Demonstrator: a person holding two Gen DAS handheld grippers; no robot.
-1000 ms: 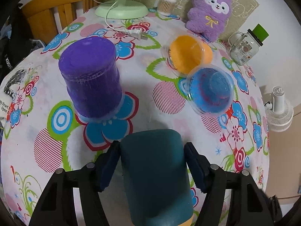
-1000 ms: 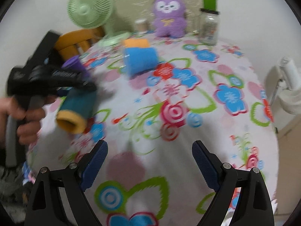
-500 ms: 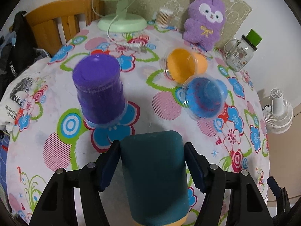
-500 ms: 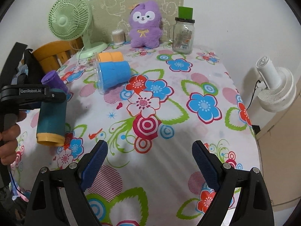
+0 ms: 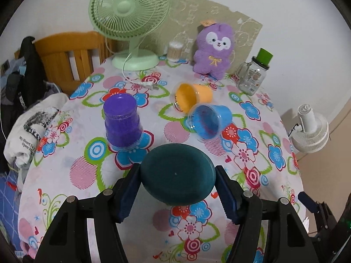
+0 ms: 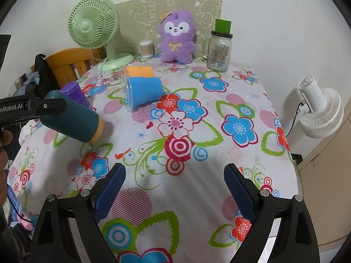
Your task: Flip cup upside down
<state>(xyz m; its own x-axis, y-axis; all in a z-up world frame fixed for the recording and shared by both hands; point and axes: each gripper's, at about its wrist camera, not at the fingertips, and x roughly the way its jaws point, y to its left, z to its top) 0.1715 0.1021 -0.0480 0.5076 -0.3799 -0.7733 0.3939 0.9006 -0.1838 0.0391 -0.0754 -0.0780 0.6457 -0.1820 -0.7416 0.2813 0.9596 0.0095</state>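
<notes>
The teal cup [image 5: 177, 173] sat clamped between the blue pads of my left gripper [image 5: 176, 188], held in the air over the near part of the table [image 6: 197, 175]. From the left wrist I saw only its flat closed base facing the lens; its body and mouth were hidden behind that base. From the right wrist the cup [image 6: 72, 118] showed tilted, its yellow rim band pointing down and toward the table's middle, clear of the cloth as far as I could judge. Its upper end was covered by the black finger of my left gripper [image 6: 41, 107], and my left hand [image 6: 4, 140] was cut off at the frame's edge.

My right gripper [image 6: 175, 186] hung wide and held nothing, over the near edge of the flowered cloth.

Just beyond the teal cup a purple cup [image 5: 121, 122] stood mouth down. Farther right, a blue cup [image 5: 208, 125] and an orange cup [image 5: 190, 96] lay on their sides, close together, mouths toward my left camera; whether they touched I could not tell.

Along the far edge stood a green fan [image 5: 129, 17], a small pot [image 5: 174, 51] whose contents I could not make out, a purple plush [image 5: 214, 48] and a glass jar [image 5: 252, 76] with a green lid. A white fan [image 6: 318, 107] sat off the table to the right, and a wooden chair [image 5: 65, 52] to the left, partly hidden by clothing.
</notes>
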